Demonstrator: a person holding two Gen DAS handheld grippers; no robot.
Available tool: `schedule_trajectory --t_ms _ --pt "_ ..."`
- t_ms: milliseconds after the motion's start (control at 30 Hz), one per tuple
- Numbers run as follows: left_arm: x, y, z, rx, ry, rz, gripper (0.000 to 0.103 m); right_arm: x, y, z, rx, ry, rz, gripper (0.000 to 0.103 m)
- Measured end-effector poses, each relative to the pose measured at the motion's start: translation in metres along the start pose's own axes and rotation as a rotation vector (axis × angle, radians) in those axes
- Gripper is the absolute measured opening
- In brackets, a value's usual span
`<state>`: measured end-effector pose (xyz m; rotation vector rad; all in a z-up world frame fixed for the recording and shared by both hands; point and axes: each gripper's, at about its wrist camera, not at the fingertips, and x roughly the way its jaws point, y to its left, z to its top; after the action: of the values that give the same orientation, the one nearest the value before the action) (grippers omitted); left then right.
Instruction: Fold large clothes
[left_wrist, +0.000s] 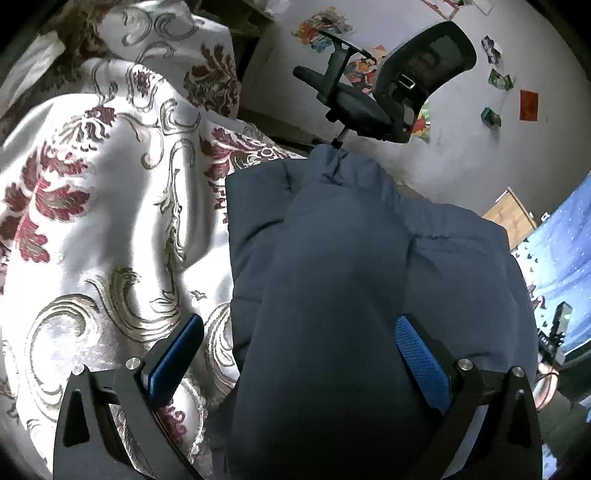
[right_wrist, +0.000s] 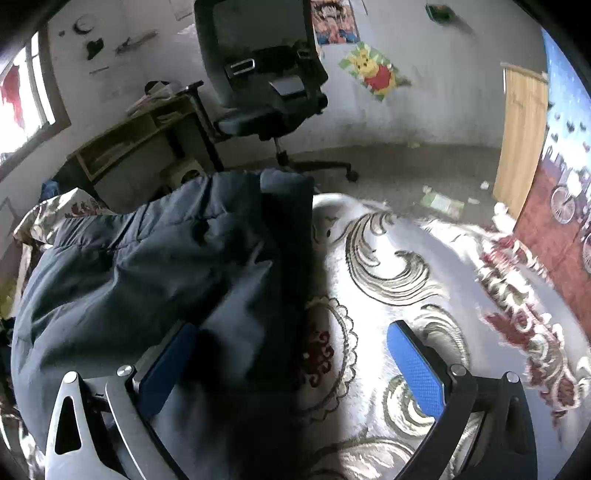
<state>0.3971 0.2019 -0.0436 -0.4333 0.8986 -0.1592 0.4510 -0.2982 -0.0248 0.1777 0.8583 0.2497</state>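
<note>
Left gripper (left_wrist: 299, 354) sits at the near edge with fingers (left_wrist: 421, 362) spread wide, straddling the near end of the dark blue padded jacket (left_wrist: 351, 258); nothing pinched, and whether the pads touch the cloth can't be told. Likely staged this way so a closing stroke catches a thick bunch of the padded fabric. Right gripper (right_wrist: 291, 358) is also wide, holding nothing: its left finger is over or against the jacket's right edge, its right finger over bare bedspread (right_wrist: 406, 258), so it brackets the edge, a sensible setup for a hem grab. The jacket lies on the bed, on the white bedspread with red and grey scrollwork, as a long bundle running near to far; judged already folded lengthwise at least once, with a sleeve or side panel lying along the top. Its far end reaches the bed's far edge. Two grippers on opposite sides of the near end suggest a lift-and-carry fold toward the far end; bulk may spring back open. Beyond the bed: office chair (right_wrist: 266, 85) on the floor, wooden desk (right_wrist: 125, 147) left of it, stickers on the wall.
</note>
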Motion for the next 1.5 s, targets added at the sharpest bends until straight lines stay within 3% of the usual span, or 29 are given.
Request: schedule_trajectory --t_ms 267,433,567,733,933,1233,1500 --pt "0.009 0.012 0.005 -0.018 0.042 -0.060 0.102 0.010 -0.003 0.003 0.008 0.019 0.044 0.103" --pt "0.019 0.025 0.008 -0.057 0.087 -0.146 0.102 0.014 -0.007 0.005 0.027 0.043 0.141 0.103" --pt "0.022 0.032 0.012 -0.068 0.122 -0.188 0.102 0.022 -0.006 0.005 0.044 0.119 0.278 0.103" --pt "0.027 0.045 0.012 -0.110 0.172 -0.243 0.102 0.029 -0.008 0.009 0.073 0.178 0.339 0.103" --pt "0.020 0.039 0.013 -0.088 0.197 -0.220 0.102 0.033 -0.001 0.012 0.083 0.222 0.383 0.103" --pt "0.011 0.027 0.007 -0.046 0.203 -0.135 0.102 0.036 0.005 0.012 0.115 0.258 0.382 0.103" --pt "0.004 0.015 -0.005 0.017 0.193 -0.109 0.102 0.041 0.017 0.015 0.109 0.279 0.358 0.103"
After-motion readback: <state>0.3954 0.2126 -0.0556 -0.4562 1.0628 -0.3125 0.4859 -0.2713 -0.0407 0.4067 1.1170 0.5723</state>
